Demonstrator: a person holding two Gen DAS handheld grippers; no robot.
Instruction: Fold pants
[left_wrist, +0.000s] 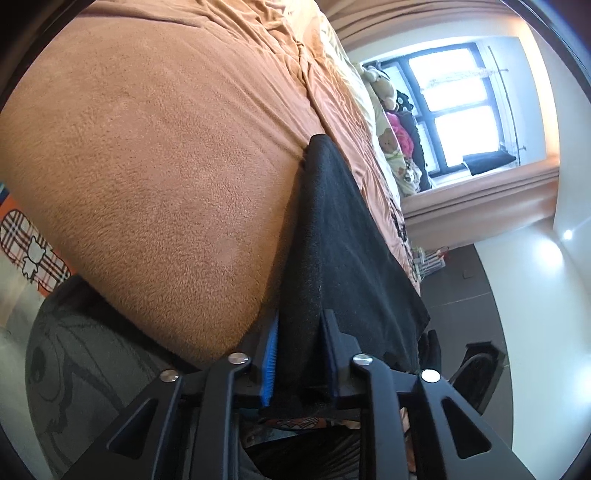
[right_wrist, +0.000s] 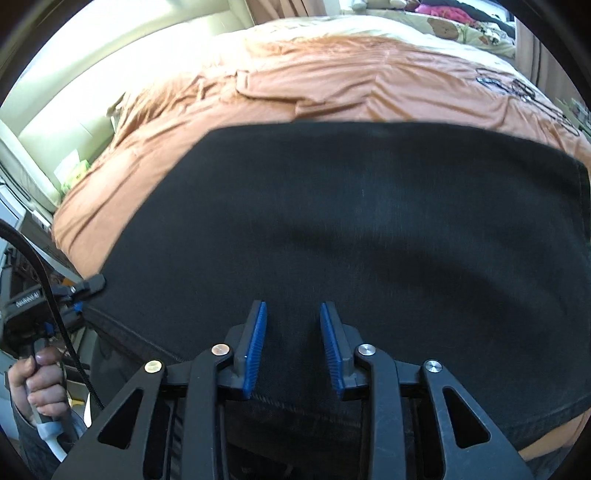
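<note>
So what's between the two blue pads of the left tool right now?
A bunched fold of the black pants sits between the blue pads of the left tool, over the orange blanket. This shows in the left wrist view.

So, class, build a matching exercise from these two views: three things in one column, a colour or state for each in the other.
Things:
1. fuzzy bed blanket
2. dark fabric pants
3. ribbed pads of the right hand-held gripper

Descriptions:
A. blue
B. black, spread on the bed
C. orange-brown

Pairs: 1-C, 2-B, 3-A
</note>
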